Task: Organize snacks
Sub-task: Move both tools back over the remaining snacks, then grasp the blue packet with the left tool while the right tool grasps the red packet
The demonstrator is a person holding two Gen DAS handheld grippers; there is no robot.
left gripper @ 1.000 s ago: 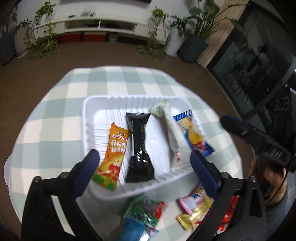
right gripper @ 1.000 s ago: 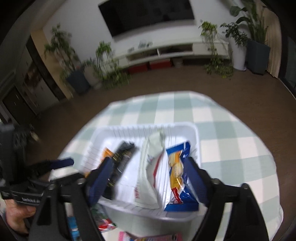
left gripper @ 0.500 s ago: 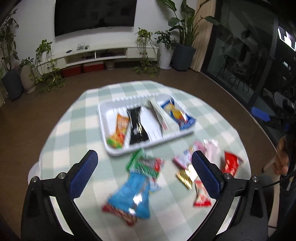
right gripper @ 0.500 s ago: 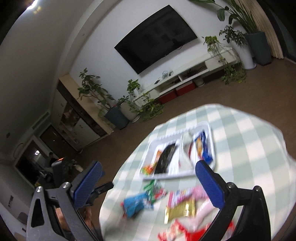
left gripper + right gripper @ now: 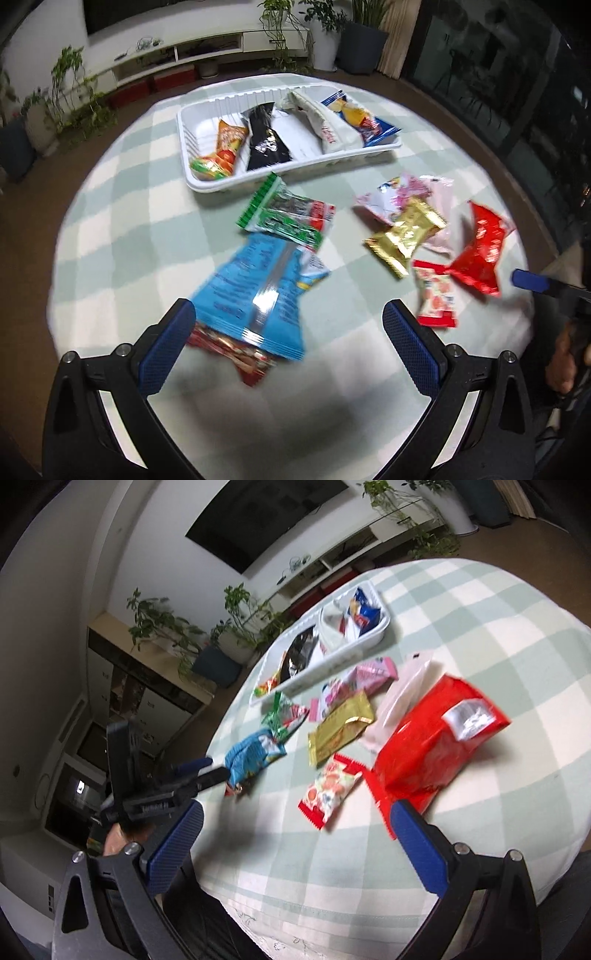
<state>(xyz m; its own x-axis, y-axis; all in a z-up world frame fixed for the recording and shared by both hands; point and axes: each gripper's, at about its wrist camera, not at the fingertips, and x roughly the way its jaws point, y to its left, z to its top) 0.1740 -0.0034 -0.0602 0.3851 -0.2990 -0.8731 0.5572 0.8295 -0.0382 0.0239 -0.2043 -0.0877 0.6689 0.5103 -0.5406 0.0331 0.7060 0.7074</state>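
A white tray (image 5: 207,184) at the far side of the round table holds orange, black, white and blue snack packs; it also shows in the right wrist view (image 5: 373,642). Loose on the cloth lie a blue pack (image 5: 255,291), a green pack (image 5: 288,214), a gold pack (image 5: 406,232), a pink pack (image 5: 436,192), a red pack (image 5: 480,251) and a small strawberry pack (image 5: 436,299). My left gripper (image 5: 288,343) is open and empty, just short of the blue pack. My right gripper (image 5: 295,845) is open and empty, near the red pack (image 5: 436,749).
The table wears a green-and-white checked cloth (image 5: 122,206) and its round edge drops to a brown floor. Potted plants (image 5: 70,99) and a low TV cabinet (image 5: 192,48) stand beyond. The left gripper shows in the right wrist view (image 5: 199,771) at the table's left edge.
Both grippers have pulled back from over the tray to the near side of the table. The loose packs have come into view. Both stay open and empty.
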